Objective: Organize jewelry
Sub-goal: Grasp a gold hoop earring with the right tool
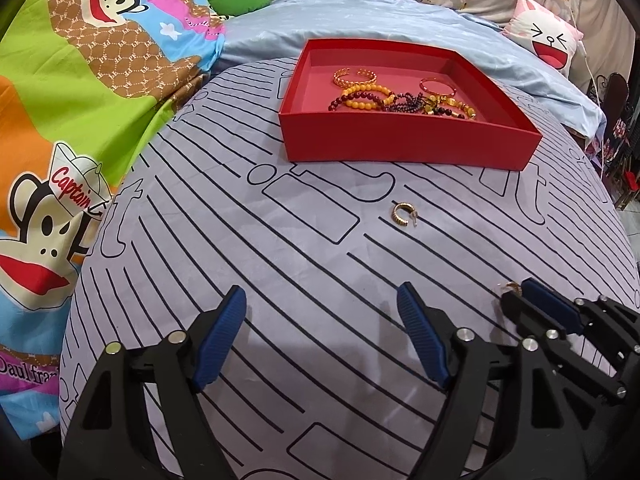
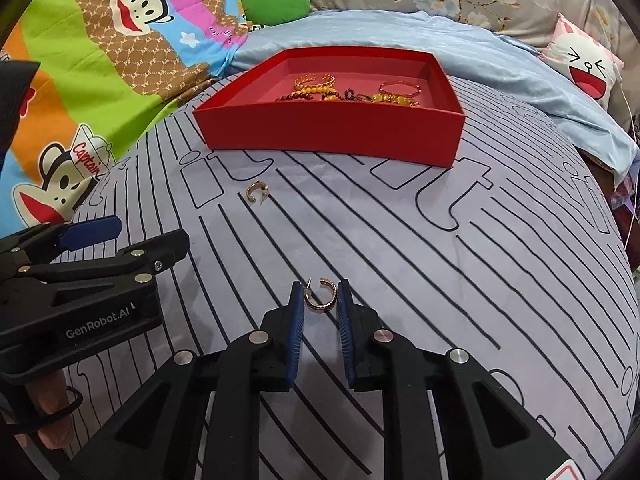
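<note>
A red box point(image 1: 404, 146) point(image 2: 332, 130) at the back of the bed holds several bead bracelets and bangles point(image 1: 396, 92) point(image 2: 352, 90). A gold hoop earring point(image 1: 402, 215) point(image 2: 256, 192) lies loose on the striped sheet in front of the box. A second gold hoop earring point(image 2: 321, 300) point(image 1: 512, 288) sits between the pads of my right gripper point(image 2: 320, 296) point(image 1: 516, 300), which is closed down around it and appears to touch both sides. My left gripper point(image 1: 320, 304) is open wide and empty, low over the sheet, left of the right gripper.
The grey striped sheet point(image 1: 280, 260) covers a rounded mound. A colourful monkey-print quilt point(image 1: 60, 120) lies to the left, a blue sheet point(image 1: 360, 20) and a pink rabbit cushion point(image 1: 548, 38) at the back right.
</note>
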The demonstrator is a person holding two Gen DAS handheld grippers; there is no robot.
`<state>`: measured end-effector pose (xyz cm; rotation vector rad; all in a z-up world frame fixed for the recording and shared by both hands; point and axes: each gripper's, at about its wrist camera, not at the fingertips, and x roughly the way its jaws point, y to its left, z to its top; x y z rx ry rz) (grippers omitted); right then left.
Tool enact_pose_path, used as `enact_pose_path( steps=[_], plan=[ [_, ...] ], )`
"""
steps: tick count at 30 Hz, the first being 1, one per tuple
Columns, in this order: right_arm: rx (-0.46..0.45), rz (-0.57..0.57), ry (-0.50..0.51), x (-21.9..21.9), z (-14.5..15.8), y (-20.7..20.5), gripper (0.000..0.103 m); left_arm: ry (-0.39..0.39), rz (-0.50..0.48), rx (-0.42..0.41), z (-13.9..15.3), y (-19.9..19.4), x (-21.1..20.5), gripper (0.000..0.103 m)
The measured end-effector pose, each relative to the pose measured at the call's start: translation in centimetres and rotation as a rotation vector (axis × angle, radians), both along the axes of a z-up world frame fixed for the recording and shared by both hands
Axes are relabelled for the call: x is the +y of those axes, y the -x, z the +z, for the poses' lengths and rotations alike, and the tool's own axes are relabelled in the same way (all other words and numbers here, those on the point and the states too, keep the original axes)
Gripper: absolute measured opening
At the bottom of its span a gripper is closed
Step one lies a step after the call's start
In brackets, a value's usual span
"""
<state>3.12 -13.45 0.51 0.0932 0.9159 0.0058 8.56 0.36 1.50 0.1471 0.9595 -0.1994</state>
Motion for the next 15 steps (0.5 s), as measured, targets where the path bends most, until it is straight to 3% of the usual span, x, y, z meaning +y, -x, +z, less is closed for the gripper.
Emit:
enact_pose_path(
  steps=[15],
  plan=[
    [-0.029,-0.071,-0.051,-3.4,1.2,-0.4,0.016,0.078,-0.005,0.052,-0.9,-3.2,-2.0,0.078]
  ],
)
